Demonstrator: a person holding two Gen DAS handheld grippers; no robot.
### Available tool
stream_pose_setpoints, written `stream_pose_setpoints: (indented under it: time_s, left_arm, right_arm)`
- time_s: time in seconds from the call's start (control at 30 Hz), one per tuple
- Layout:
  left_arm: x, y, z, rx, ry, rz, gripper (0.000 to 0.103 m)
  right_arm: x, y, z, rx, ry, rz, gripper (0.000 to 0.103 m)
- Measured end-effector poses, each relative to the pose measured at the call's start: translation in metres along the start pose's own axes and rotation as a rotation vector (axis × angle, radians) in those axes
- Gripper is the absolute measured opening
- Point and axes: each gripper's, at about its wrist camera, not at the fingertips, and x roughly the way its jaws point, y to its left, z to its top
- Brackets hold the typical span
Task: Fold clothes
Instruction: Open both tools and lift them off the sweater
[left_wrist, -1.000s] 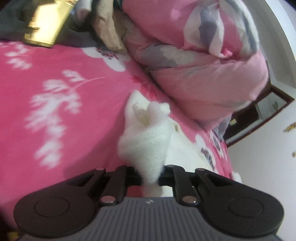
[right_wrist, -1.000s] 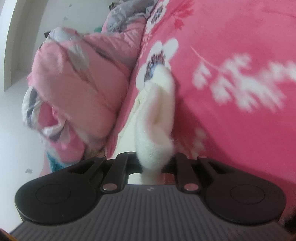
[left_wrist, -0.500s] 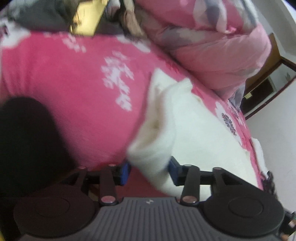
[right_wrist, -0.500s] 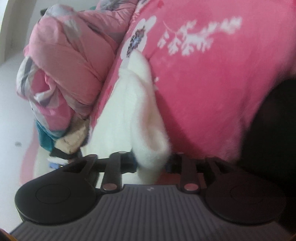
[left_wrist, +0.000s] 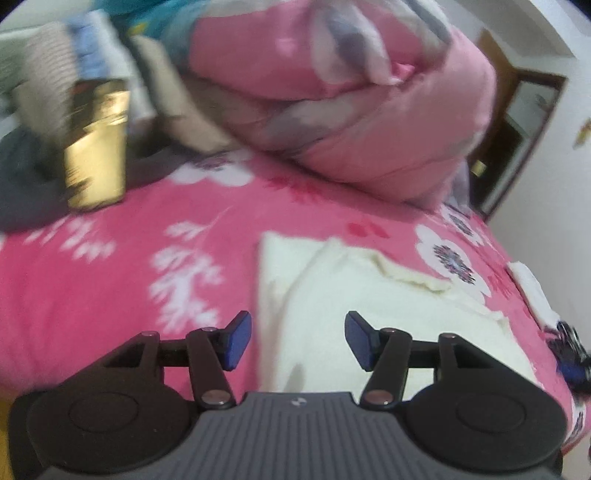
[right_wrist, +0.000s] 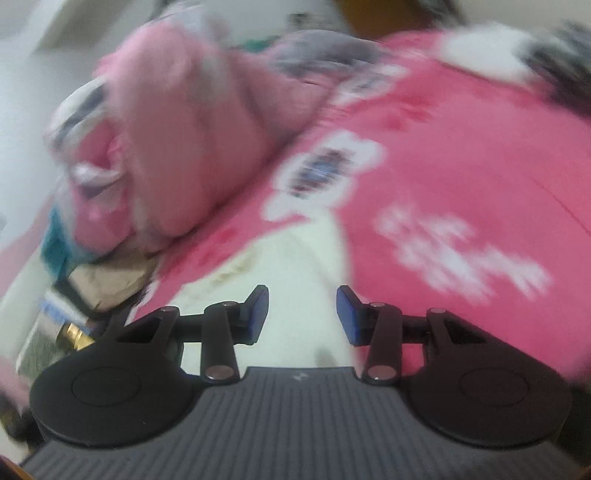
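A cream fleece garment lies flat on the bed, on a pink floral bedsheet, with 1 folded layer showing a ragged edge toward the far side. In the right wrist view the same garment runs away from the camera along the sheet.

The left tool hangs above the garment's near edge, its jaws opening, blue pads apart and nothing between them. The right tool is likewise opening and empty, poised over the cloth.

The step in hand appears to be the release after a fold. To do it well, both tools should clear the fleece fully before travelling, since the nap could snag a pad and drag the layer askew. The next pinch is best taken at 2 corners of 1 edge, so the fold lands square.

Beyond the garment, a bundled pink and grey quilt sits at the head of the bed. A gold box stands near a heap of other clothes. A dark wooden door frame and pale wall close the room. The right view is heavily blurred.
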Motion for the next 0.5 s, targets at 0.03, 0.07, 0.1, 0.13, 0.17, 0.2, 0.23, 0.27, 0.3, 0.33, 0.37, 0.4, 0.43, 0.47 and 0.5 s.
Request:
stream_pose_setpoints:
  time_s: [0.03, 0.07, 0.1, 0.13, 0.17, 0.2, 0.23, 0.27, 0.3, 0.33, 0.37, 0.4, 0.43, 0.47, 0.5]
  left_arm:
    - [0.009, -0.006, 0.003, 0.029, 0.012, 0.0, 0.059]
    - [0.018, -0.011, 0.005, 0.06, 0.025, -0.003, 0.06]
    - [0.027, -0.016, 0.007, 0.093, 0.04, -0.004, 0.06]
    - [0.035, -0.02, 0.008, 0.12, 0.051, 0.002, 0.06]
    - [0.043, -0.024, 0.009, 0.149, 0.065, 0.002, 0.06]
    - [0.052, -0.027, 0.011, 0.181, 0.081, 0.003, 0.06]
    - [0.059, -0.029, 0.012, 0.205, 0.089, 0.009, 0.06]
    - [0.067, -0.032, 0.014, 0.226, 0.094, 0.015, 0.06]
    - [0.074, -0.033, 0.016, 0.246, 0.096, 0.019, 0.06]
    - [0.082, -0.034, 0.018, 0.258, 0.103, 0.02, 0.06]
    - [0.089, -0.035, 0.021, 0.268, 0.111, 0.021, 0.06]
    - [0.096, -0.035, 0.023, 0.277, 0.119, 0.021, 0.059]
    - [0.103, -0.035, 0.026, 0.286, 0.128, 0.022, 0.059]
    - [0.109, -0.035, 0.027, 0.289, 0.135, 0.025, 0.058]
    - [0.114, -0.034, 0.029, 0.288, 0.141, 0.023, 0.058]
  right_arm:
    - [0.004, 0.011, 0.006, -0.036, -0.012, 0.011, 0.041]
    - [0.01, 0.017, 0.01, -0.071, -0.016, 0.011, 0.041]
    - [0.017, 0.023, 0.015, -0.107, -0.017, 0.008, 0.041]
    - [0.023, 0.028, 0.019, -0.143, -0.018, 0.004, 0.041]
    - [0.034, 0.03, 0.022, -0.187, -0.002, -0.006, 0.042]
    - [0.045, 0.029, 0.024, -0.215, 0.024, -0.017, 0.042]
    - [0.055, 0.027, 0.027, -0.236, 0.051, -0.027, 0.042]
    - [0.068, 0.023, 0.029, -0.25, 0.088, -0.036, 0.042]
    - [0.08, 0.019, 0.031, -0.26, 0.117, -0.05, 0.042]
    - [0.091, 0.015, 0.033, -0.27, 0.142, -0.065, 0.042]
    - [0.101, 0.013, 0.035, -0.288, 0.16, -0.074, 0.042]
    - [0.11, 0.011, 0.036, -0.309, 0.175, -0.08, 0.042]
    - [0.117, 0.011, 0.035, -0.324, 0.193, -0.079, 0.042]
    - [0.123, 0.01, 0.034, -0.338, 0.212, -0.077, 0.042]
    - [0.128, 0.009, 0.033, -0.342, 0.234, -0.071, 0.041]
